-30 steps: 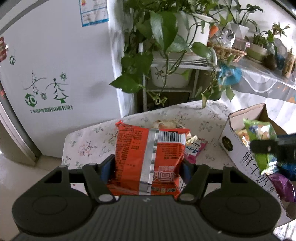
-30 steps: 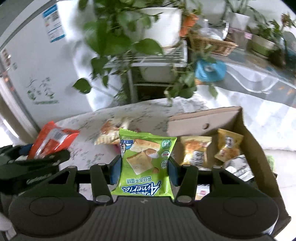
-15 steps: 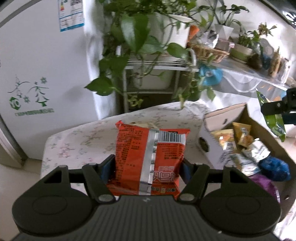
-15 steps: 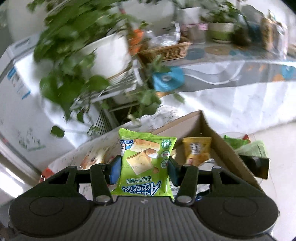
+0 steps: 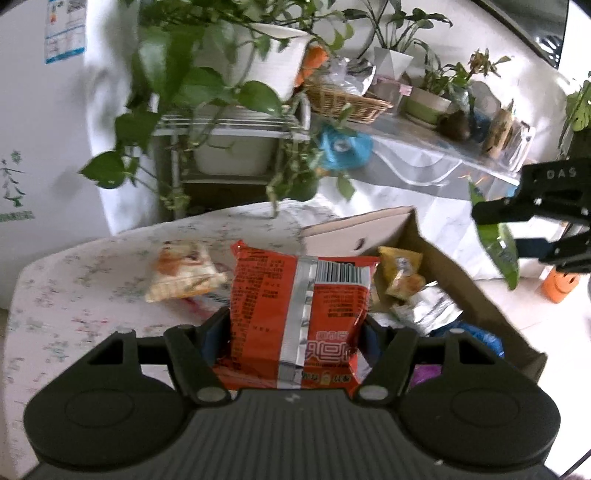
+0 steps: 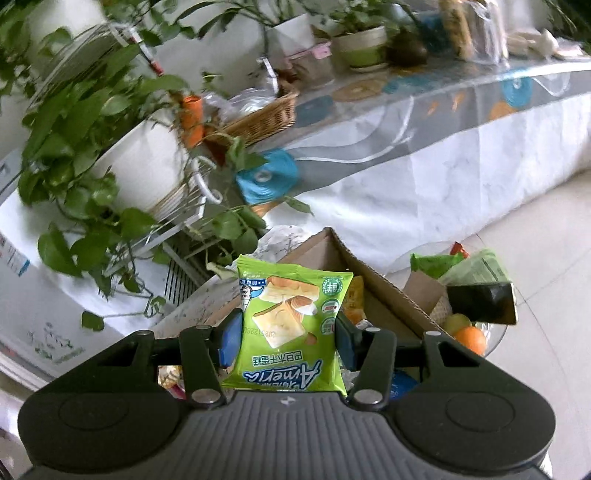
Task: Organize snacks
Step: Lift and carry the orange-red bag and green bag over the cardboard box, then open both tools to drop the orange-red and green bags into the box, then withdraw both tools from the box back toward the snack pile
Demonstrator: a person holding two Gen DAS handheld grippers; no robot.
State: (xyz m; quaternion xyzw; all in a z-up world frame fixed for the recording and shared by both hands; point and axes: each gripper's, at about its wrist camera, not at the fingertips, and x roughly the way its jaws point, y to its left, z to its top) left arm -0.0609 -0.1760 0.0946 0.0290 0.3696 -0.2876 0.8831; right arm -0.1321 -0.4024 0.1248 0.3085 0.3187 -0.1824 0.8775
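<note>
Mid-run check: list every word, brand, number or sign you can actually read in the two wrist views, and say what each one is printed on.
"Aimeria", upside down, roughly legible: green packet held in the right gripper.
"DAS": body of the right gripper as seen from the left wrist.
Barcode and Chinese print, too small or inverted to read: orange-red packet held in the left gripper.
Blue-and-white sticker: blurred, unreadable.
Date code on green packet: not reliably legible.

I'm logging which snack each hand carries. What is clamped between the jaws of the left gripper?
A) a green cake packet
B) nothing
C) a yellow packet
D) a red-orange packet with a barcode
D: in the left wrist view the left gripper is shut on the red-orange packet, barcode uppermost; the green cake packet sits in the right gripper.
</note>
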